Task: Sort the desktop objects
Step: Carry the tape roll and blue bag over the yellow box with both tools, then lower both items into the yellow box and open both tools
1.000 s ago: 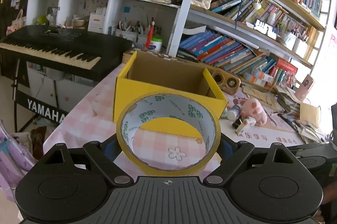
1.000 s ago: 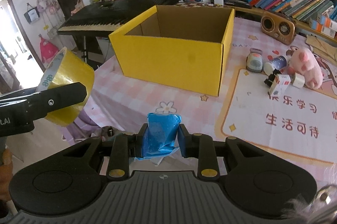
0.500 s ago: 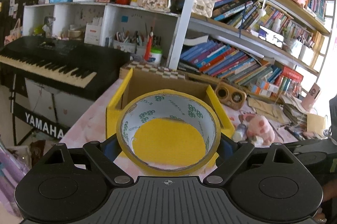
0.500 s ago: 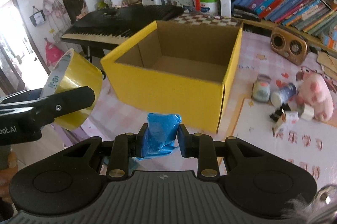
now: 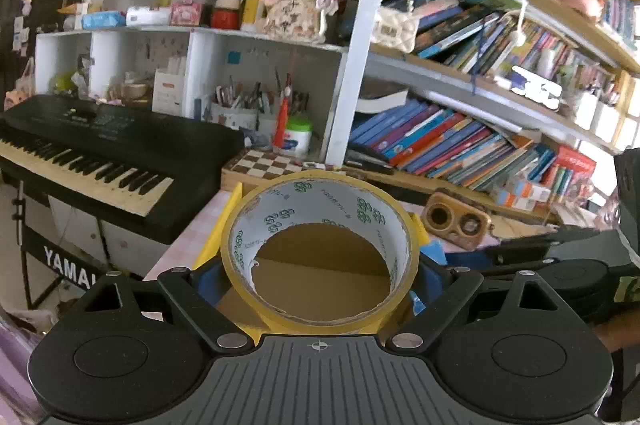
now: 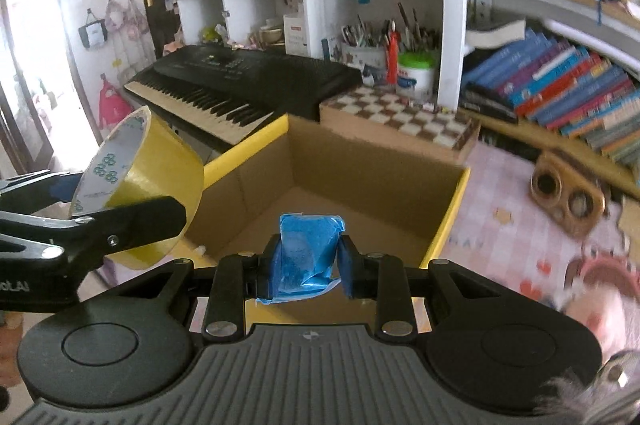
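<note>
My left gripper point(image 5: 320, 277) is shut on a yellow tape roll point(image 5: 320, 209), held over the near left part of the open yellow cardboard box point(image 5: 230, 209). The same roll point(image 6: 160, 169) shows in the right wrist view, above the box's left wall. My right gripper point(image 6: 306, 261) is shut on a small blue packet point(image 6: 308, 245) and holds it over the box's near edge. The box point(image 6: 452, 221) looks empty inside, with a brown floor.
A black keyboard point(image 6: 240, 85) stands left of the box. A checkered board point(image 6: 400, 117) lies behind it. A wooden speaker point(image 6: 568, 193) and a blurred pink plush point(image 6: 600, 289) sit on the pink tablecloth to the right. Bookshelves fill the back.
Both grippers have moved forward and up, from in front of the box to over its opening. Each has kept its hold on its object.
</note>
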Demonstrator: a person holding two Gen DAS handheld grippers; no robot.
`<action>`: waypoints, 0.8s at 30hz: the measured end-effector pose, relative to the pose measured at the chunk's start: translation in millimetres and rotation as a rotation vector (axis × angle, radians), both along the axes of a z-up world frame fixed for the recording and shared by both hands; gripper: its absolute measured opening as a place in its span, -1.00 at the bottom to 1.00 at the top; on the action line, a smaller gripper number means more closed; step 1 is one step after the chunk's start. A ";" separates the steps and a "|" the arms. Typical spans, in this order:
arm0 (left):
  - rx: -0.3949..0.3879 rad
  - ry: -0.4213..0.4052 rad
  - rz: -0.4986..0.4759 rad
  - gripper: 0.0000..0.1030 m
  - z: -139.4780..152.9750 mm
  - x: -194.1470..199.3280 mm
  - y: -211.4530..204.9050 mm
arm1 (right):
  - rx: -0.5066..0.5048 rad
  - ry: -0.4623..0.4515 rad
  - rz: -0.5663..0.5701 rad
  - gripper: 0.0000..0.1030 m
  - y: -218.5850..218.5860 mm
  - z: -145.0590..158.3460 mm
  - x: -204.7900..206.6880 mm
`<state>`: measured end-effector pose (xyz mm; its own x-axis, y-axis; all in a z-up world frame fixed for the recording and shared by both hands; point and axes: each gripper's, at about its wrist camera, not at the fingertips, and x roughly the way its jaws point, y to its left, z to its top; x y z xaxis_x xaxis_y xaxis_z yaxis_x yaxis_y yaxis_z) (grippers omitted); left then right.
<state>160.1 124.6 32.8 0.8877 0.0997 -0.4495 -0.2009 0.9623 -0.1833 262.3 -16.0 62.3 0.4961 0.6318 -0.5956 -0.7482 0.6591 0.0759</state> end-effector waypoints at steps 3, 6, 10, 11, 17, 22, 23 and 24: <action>0.000 0.042 -0.002 0.78 -6.3 26.8 6.3 | -0.032 -0.025 0.032 -0.49 9.4 -4.6 23.8; 0.012 0.093 -0.016 0.78 -13.8 54.3 10.3 | -0.097 -0.035 0.077 -0.49 23.2 -17.9 49.9; 0.062 0.166 -0.039 0.78 -25.6 86.1 8.8 | -0.213 -0.081 0.158 -0.50 42.0 -38.5 74.7; 0.071 0.183 -0.042 0.78 -28.8 93.1 8.6 | -0.242 -0.087 0.187 -0.50 46.7 -43.3 80.3; 0.086 0.307 -0.069 0.78 -51.3 128.7 8.7 | -0.412 -0.090 0.328 -0.49 68.3 -70.2 103.1; 0.089 0.400 -0.118 0.78 -62.6 145.4 8.9 | -0.521 -0.058 0.415 -0.49 75.2 -90.0 114.9; 0.093 0.411 -0.127 0.78 -62.9 148.5 8.7 | -0.535 -0.056 0.428 -0.50 75.5 -91.8 116.0; 0.099 0.432 -0.140 0.78 -64.6 151.9 7.8 | -0.551 -0.051 0.445 -0.50 75.7 -94.0 116.7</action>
